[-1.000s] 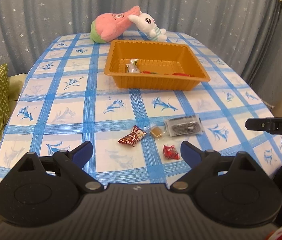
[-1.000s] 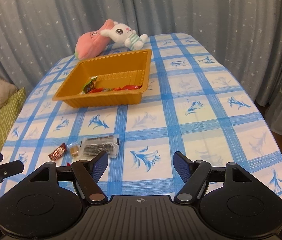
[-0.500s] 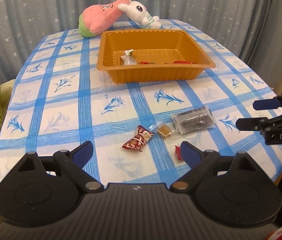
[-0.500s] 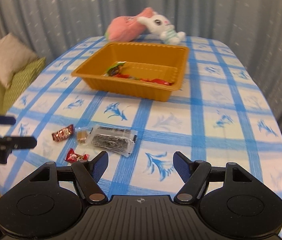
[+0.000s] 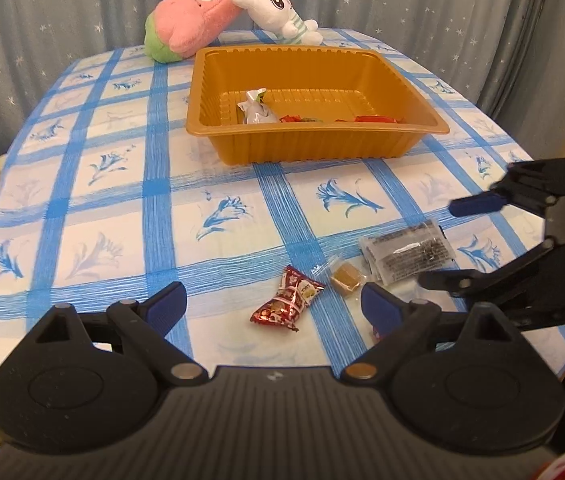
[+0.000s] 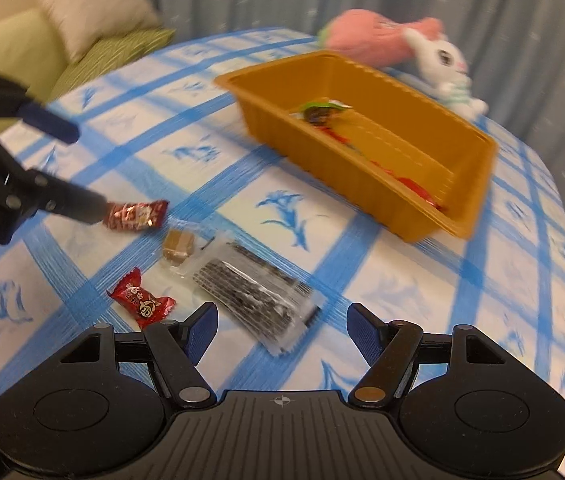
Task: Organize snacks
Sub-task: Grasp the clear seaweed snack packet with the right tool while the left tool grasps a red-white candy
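Hovering, left gripper: fingers spread wide, nothing between them, above the dark red candy near the table's front edge
Right gripper: released, jaws apart, low over the clear packet of dark snack
Loose snacks: caramel cube in clear wrap just beside the packet; bright red candy nearest the front edge, by the right gripper's left finger
Tray: orange, mid-table, a few wrapped snacks along its near wall
Table: blue-check cloth
Far edge: pink plush touching white rabbit plush
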{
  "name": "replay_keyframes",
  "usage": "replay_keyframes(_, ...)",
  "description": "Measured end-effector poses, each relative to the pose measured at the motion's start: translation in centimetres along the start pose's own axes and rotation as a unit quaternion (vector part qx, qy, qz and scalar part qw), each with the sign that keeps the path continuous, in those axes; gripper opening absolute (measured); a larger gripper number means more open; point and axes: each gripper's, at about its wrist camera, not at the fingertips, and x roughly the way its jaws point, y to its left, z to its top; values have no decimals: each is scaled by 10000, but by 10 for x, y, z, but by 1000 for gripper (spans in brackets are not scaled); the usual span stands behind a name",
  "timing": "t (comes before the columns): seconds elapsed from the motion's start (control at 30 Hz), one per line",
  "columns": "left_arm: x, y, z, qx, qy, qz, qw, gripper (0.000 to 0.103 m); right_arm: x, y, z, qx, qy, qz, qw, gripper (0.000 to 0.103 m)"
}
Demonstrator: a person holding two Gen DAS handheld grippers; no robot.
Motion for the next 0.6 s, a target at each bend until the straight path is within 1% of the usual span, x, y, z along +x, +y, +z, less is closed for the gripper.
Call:
replay_keyframes(0.07,3,2,0,4,12,-19,10000,93,8,2,4,-237,28,-34,9997,72)
replay_keyframes(0.17,8,4,-1,-18,37,-53,10000,93,18,1,11,-344,31,76,9994,72)
replay_keyframes(0.27,12,5,-2,-31,70,-93,9999,93,27,-5,17,-210,68,242,9995,72)
replay_keyframes(0.33,14,5,-2,-14,77,-109,9999,93,31,-11,19,53,137,393,9991,71)
replay_keyframes(0.4,17,5,-3,20,102,-135,9999,93,32,-16,20,302,163,552,9979,59)
replay_keyframes(0.43,19,5,-3,45,116,-143,9998,93,31,-16,20,391,178,602,9973,49)
replay_keyframes(0.47,21,5,-3,80,129,-152,9998,93,30,-15,19,428,192,600,9971,43)
replay_keyframes(0.5,22,4,-4,123,135,-162,9997,92,29,-13,18,425,179,555,9974,42)
replay_keyframes(0.6,26,3,-2,279,174,-200,9993,85,24,-12,14,604,134,546,9966,39)
